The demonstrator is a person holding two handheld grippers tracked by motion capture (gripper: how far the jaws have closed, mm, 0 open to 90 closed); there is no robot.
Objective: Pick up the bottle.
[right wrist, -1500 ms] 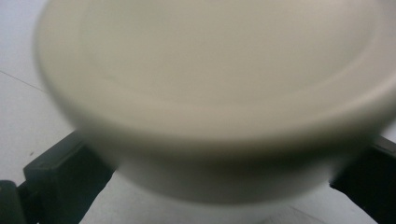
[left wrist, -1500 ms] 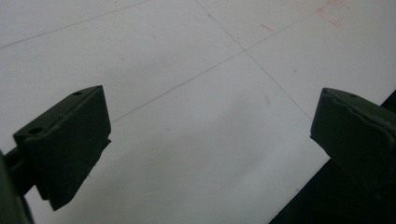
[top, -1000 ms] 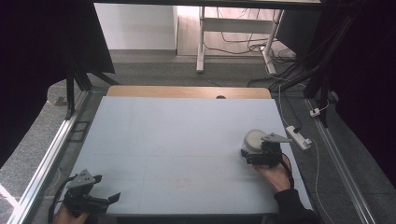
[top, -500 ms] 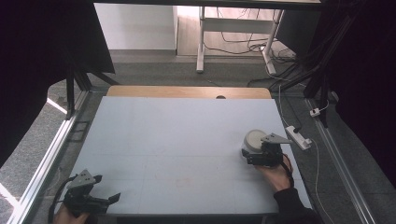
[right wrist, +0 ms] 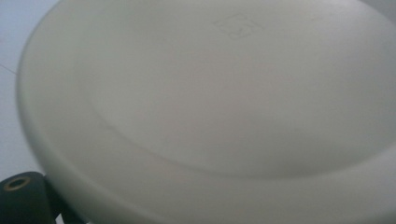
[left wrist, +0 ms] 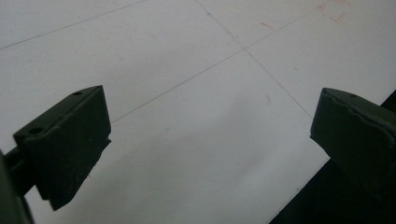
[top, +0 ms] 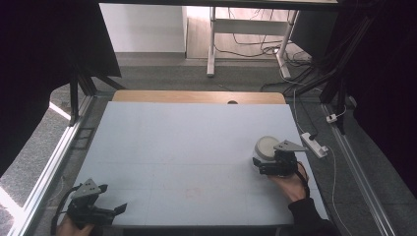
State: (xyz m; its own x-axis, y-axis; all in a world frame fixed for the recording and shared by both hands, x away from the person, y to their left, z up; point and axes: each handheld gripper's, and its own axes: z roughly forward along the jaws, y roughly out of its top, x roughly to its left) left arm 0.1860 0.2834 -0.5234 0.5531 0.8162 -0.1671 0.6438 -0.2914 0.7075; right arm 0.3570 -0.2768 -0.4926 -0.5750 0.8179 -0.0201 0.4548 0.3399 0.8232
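Note:
A round white-lidded container (top: 268, 146) stands on the pale table (top: 196, 142) at the right. My right gripper (top: 264, 161) is up against its near side, held by a hand (top: 290, 184). In the right gripper view the white lid (right wrist: 224, 93) is very close and overhangs one black jaw at the bottom left, which sits far out to the side; the other jaw is hidden. My left gripper (top: 116, 209) rests at the table's front left corner. Its jaws (left wrist: 210, 140) stand wide apart over bare table with nothing between them.
A white power strip (top: 314, 144) with a cable lies just off the table's right edge. A wooden strip (top: 196, 97) runs along the far edge. Metal frame rails (top: 59, 162) flank both sides. Faint red marks (left wrist: 334, 9) show on the tabletop.

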